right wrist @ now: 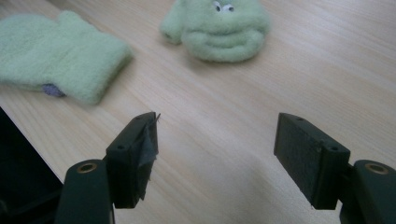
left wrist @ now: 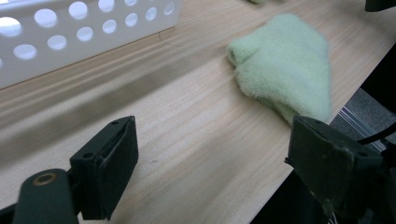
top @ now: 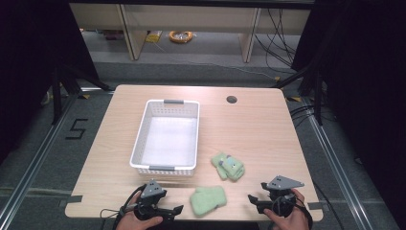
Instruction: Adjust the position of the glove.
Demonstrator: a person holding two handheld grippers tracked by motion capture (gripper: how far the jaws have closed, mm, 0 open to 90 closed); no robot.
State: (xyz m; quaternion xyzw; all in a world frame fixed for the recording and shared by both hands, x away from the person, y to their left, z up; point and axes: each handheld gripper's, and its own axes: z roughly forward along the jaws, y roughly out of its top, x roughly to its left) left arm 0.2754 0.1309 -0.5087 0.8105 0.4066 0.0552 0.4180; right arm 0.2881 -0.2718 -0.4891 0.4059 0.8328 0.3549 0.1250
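Two fuzzy green mittens (top: 208, 200), flat.

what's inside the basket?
Nothing shows in the basket: its white floor is bare in the high view. Both green mittens, flat mitten and folded mitten, lie outside on the table. The near wall hides a thin strip.

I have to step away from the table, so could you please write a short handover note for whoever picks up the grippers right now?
Left hand-held gripper: open, holding nothing, low over the table's near edge, facing the flat green mitten.
Right hand-held gripper: open, holding nothing, near the front right corner.
Things: the flat mitten lies between the two grippers at the near edge; the second green mitten, bunched up with small eyes on it, lies farther in, beside the white basket.
Done: nothing in the basket so far.
Left: probably to pick up both mittens and place them in the basket.
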